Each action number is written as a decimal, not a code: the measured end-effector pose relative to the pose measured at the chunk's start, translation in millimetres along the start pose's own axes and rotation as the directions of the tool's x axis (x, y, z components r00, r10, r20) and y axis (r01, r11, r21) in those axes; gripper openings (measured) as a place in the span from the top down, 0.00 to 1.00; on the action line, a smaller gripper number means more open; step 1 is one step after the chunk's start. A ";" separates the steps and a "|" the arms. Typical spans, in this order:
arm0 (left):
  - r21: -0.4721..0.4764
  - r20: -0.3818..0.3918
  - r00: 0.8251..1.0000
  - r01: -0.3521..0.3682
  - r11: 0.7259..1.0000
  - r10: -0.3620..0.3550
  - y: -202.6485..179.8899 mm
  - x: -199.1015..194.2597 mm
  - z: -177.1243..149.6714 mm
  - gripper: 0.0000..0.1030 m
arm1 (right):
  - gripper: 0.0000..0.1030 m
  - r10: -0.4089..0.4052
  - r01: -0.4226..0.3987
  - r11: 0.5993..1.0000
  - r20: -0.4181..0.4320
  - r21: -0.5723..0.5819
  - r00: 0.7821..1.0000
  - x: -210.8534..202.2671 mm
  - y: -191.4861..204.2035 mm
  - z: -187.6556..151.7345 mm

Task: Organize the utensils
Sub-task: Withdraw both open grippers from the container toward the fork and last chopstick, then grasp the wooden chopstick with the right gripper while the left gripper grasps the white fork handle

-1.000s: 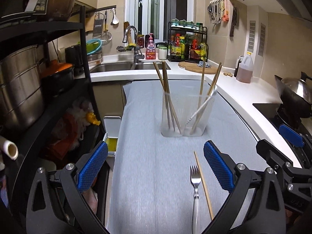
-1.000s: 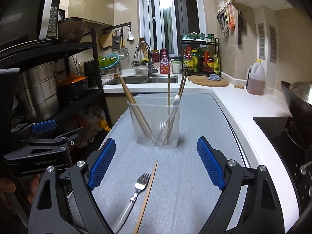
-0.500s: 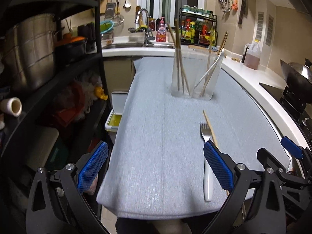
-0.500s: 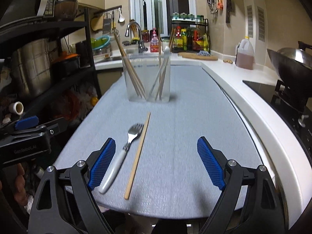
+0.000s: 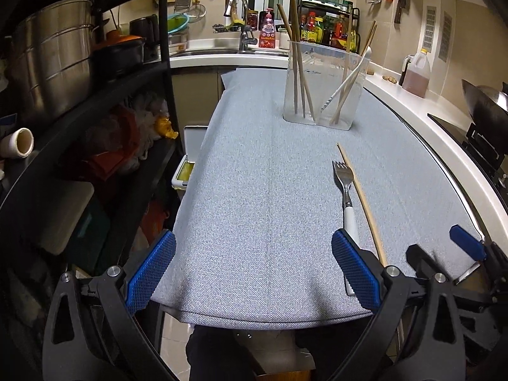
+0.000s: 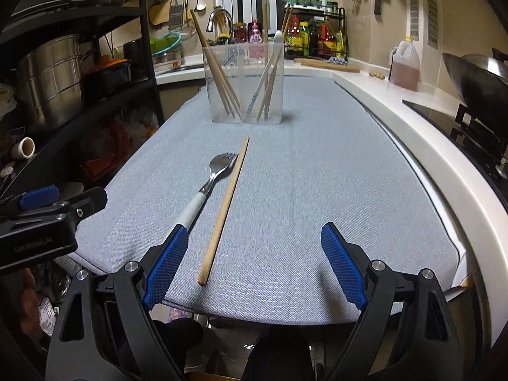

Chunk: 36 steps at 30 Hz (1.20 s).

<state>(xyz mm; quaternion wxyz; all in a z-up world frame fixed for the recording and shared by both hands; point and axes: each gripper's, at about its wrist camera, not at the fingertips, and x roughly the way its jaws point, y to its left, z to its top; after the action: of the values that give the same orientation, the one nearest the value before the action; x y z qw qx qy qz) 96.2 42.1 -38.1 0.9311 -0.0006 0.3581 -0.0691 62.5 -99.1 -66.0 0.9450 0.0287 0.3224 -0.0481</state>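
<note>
From my left wrist camera I see the left gripper (image 5: 252, 273) with its jaws standing wide and nothing between them, hanging over the near edge of the grey mat (image 5: 254, 197); its right pad sits in front of the white handle of the fork (image 5: 346, 190) and I cannot tell whether it touches it; the fork lies flat on the mat, tines pointing away from me, with a single loose chopstick (image 5: 362, 201) just beside it on the right; further along the mat stands the clear utensil holder (image 5: 324, 85), upright, already carrying several chopsticks and what looks like a white-handled utensil leaning inside; the right gripper's body shows at the lower right corner, apart from everything.

From my right wrist camera the right gripper (image 6: 250, 265) is also spread wide and empty; the near end of the chopstick (image 6: 223, 212) lies on the mat between its pads, closer to the left one, untouched as far as I can see; the fork (image 6: 208, 187) lies just left of it, its handle end running down behind the left pad (image 6: 166, 265); the holder (image 6: 244, 85) stands well ahead, with sticks in the left part and more in the right; whether a wall divides them I cannot tell.

My judgement: most of the job is done; two pieces are left on the mat, the fork and the chopstick, and neither is gripped yet; both still have to be lifted and dropped into the holder.
</note>
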 end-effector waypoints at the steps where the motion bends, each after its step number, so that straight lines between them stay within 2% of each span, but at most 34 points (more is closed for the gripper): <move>1: 0.001 -0.001 1.000 0.000 1.000 0.000 -0.6 -0.2 -0.3 0.07 | 0.18 0.002 -0.002 1.000 -0.006 -0.003 1.000 4.0 1.6 -2.2; 9: 0.000 -0.008 1.000 -0.006 1.000 0.006 0.3 -0.2 -3.8 0.07 | 0.27 0.005 -0.005 0.998 -0.009 -0.066 1.000 35.5 18.4 -22.6; 15: 0.000 -0.011 1.000 -0.007 1.000 0.007 0.6 0.7 -3.0 0.07 | 0.28 0.021 -0.018 0.998 0.061 -0.053 0.998 35.3 17.8 -27.7; 16: 0.000 -0.012 1.000 -0.005 1.000 0.005 0.6 1.0 -3.0 0.07 | 0.31 0.028 -0.024 0.998 0.069 -0.051 0.997 34.6 17.2 -29.1; 17: -0.001 -0.013 1.000 -0.004 1.000 0.004 0.7 1.2 -2.8 0.07 | 0.34 0.036 -0.032 0.998 0.084 -0.055 0.996 33.8 16.9 -30.7; 18: 0.000 -0.014 1.000 -0.004 1.000 0.004 0.2 1.5 -2.8 0.07 | 0.45 0.048 -0.042 0.997 0.096 -0.060 0.994 32.4 17.0 -32.3; 19: 0.001 -0.016 1.000 -0.003 1.000 0.003 -0.8 1.8 -3.0 0.07 | 0.62 0.057 -0.050 0.997 0.105 -0.065 0.993 31.0 17.6 -34.1; 20: 0.003 -0.017 1.000 -0.003 1.000 0.003 -1.7 2.1 -2.8 0.07 | 0.72 0.073 -0.066 0.996 0.115 -0.067 0.991 29.9 17.9 -35.1; 21: 0.004 -0.017 1.000 -0.003 1.000 0.003 -2.6 2.2 -2.7 0.07 | 0.87 0.085 -0.078 0.995 0.121 -0.066 0.989 29.4 17.5 -35.6; 22: 0.006 -0.017 1.000 -0.003 1.000 0.003 -3.5 2.3 -2.9 0.07 | 0.92 0.097 -0.090 0.994 0.122 -0.061 0.988 29.4 16.5 -35.3; 26: 0.016 -0.012 1.000 0.016 1.000 -0.015 -7.4 1.6 -4.3 0.07 | 0.94 0.092 -0.088 0.995 0.118 -0.041 0.989 29.6 7.1 -29.6; 29: 0.026 -0.005 0.999 0.049 0.998 -0.049 -14.6 1.6 -6.7 0.07 | 0.94 0.080 -0.078 0.997 0.146 -0.019 0.986 22.1 -4.4 -24.8; 32: 0.032 -0.004 0.995 0.102 0.994 -0.102 -25.2 4.3 -10.8 0.07 | 0.94 0.054 -0.051 0.998 0.186 -0.021 0.981 12.3 -14.0 -17.4; 36: 0.050 -0.015 0.987 0.160 0.986 -0.160 -42.0 11.5 -18.5 0.07 | 0.94 0.028 -0.027 1.000 0.191 -0.008 0.981 9.8 -26.3 -14.3</move>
<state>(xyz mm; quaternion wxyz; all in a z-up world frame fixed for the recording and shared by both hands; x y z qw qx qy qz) 86.9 0.0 -57.4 0.9204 -0.0054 0.3600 -0.1527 58.6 -124.8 -83.9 0.9722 0.0258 0.2298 -0.0365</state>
